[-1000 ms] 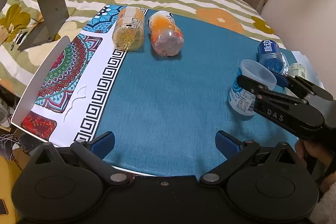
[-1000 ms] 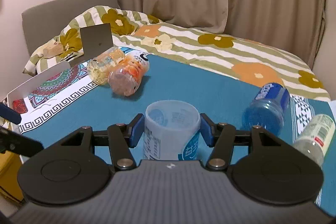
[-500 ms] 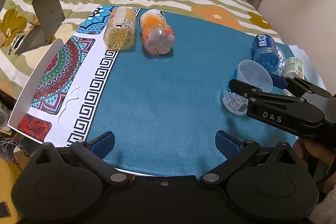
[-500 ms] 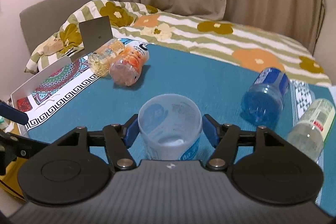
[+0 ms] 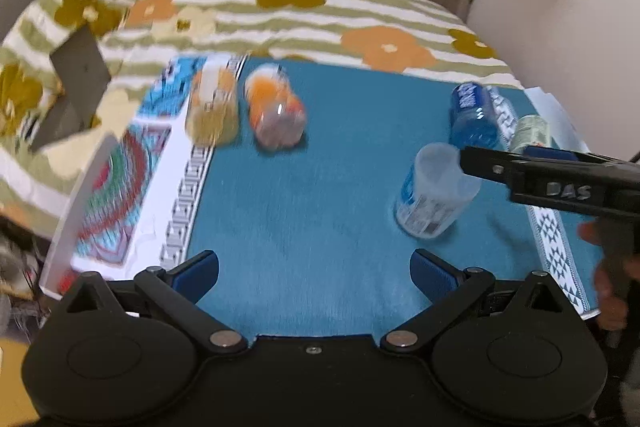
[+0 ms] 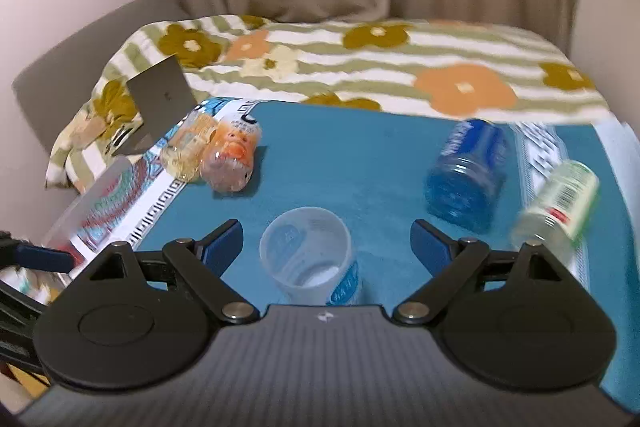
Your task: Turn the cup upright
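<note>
A clear plastic cup with a blue and white label stands upright, mouth up, on the teal tablecloth. It also shows in the left wrist view, at the right. My right gripper is open, its blue pads well apart on either side of the cup and not touching it. In the left wrist view the right gripper reaches in from the right, beside the cup's rim. My left gripper is open and empty over the near table edge.
Several bottles lie on their sides: a yellow one and an orange one at the far left, a blue one and a green-labelled one at the right. A patterned mat covers the table's left. A floral bedspread lies behind.
My right gripper has opened and let go of the cup, which now stands free on the cloth. The gripper has pulled back and up a little. The left gripper has shifted slightly.
</note>
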Action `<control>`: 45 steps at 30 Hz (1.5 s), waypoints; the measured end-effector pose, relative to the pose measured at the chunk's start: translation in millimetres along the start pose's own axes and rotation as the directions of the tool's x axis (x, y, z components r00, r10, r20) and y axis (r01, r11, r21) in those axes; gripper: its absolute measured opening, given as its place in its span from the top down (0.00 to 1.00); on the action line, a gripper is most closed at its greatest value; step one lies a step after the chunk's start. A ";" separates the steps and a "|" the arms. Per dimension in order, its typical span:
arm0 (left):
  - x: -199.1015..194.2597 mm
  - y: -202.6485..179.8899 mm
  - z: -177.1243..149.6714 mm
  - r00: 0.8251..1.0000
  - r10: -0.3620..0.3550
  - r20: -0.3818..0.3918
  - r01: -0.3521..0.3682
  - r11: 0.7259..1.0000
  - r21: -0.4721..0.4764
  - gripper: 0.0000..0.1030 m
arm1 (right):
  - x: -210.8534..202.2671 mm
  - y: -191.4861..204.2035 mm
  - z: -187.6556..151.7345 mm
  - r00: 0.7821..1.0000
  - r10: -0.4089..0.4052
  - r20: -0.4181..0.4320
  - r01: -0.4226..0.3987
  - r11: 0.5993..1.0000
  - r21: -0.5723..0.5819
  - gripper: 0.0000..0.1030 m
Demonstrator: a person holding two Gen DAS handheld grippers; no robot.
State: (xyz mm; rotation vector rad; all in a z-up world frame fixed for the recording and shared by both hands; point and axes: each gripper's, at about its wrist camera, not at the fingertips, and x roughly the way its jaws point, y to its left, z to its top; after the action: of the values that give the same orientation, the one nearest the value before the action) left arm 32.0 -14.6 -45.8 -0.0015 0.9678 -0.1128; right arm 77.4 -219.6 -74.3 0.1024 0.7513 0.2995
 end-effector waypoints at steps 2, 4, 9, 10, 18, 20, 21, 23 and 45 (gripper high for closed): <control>-11.3 -2.0 7.4 1.000 -0.006 0.025 0.006 1.000 0.019 0.00 | -16.9 -2.2 9.9 0.999 -0.016 -0.027 0.018 0.999 0.040 0.00; -18.3 -2.8 13.4 0.999 -0.016 0.035 0.015 1.000 0.027 0.00 | -31.9 -3.7 17.7 0.996 -0.053 -0.066 0.058 0.996 0.068 0.00; -34.6 -1.8 20.7 0.998 -0.018 0.060 0.016 0.999 0.040 0.00 | -68.6 -6.5 25.6 0.981 -0.156 -0.112 0.168 0.980 0.109 0.00; -36.7 -1.3 20.8 0.998 -0.015 0.063 0.012 0.999 0.040 0.00 | -74.8 -6.3 25.2 0.976 -0.181 -0.121 0.194 0.975 0.108 0.00; -40.0 0.6 12.6 0.998 0.000 0.064 -0.004 0.998 0.056 0.00 | -100.1 0.6 6.3 0.953 -0.264 -0.146 0.274 0.960 0.051 0.00; -39.6 -0.8 9.9 0.998 0.015 0.063 -0.019 0.998 0.063 0.00 | -101.1 2.0 2.6 0.944 -0.289 -0.160 0.301 0.952 0.053 0.00; -40.1 -1.3 9.0 0.998 0.020 0.063 -0.024 0.997 0.068 0.00 | -100.7 1.9 1.0 0.941 -0.288 -0.175 0.303 0.951 0.063 0.00; -40.2 -2.9 8.2 0.997 0.028 0.066 -0.033 0.997 0.076 0.00 | -99.7 0.5 -3.2 0.936 -0.285 -0.205 0.308 0.947 0.091 0.00; -42.3 -9.2 8.8 0.996 0.012 0.086 -0.020 0.996 0.089 0.00 | -98.0 -7.6 -8.4 0.911 -0.318 -0.264 0.356 0.927 0.114 0.00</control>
State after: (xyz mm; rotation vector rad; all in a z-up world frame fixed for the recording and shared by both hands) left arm 14.6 -20.1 -5.5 0.0835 0.8768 -0.1403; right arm 5.6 -256.8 -17.7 0.0860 1.0197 -0.0839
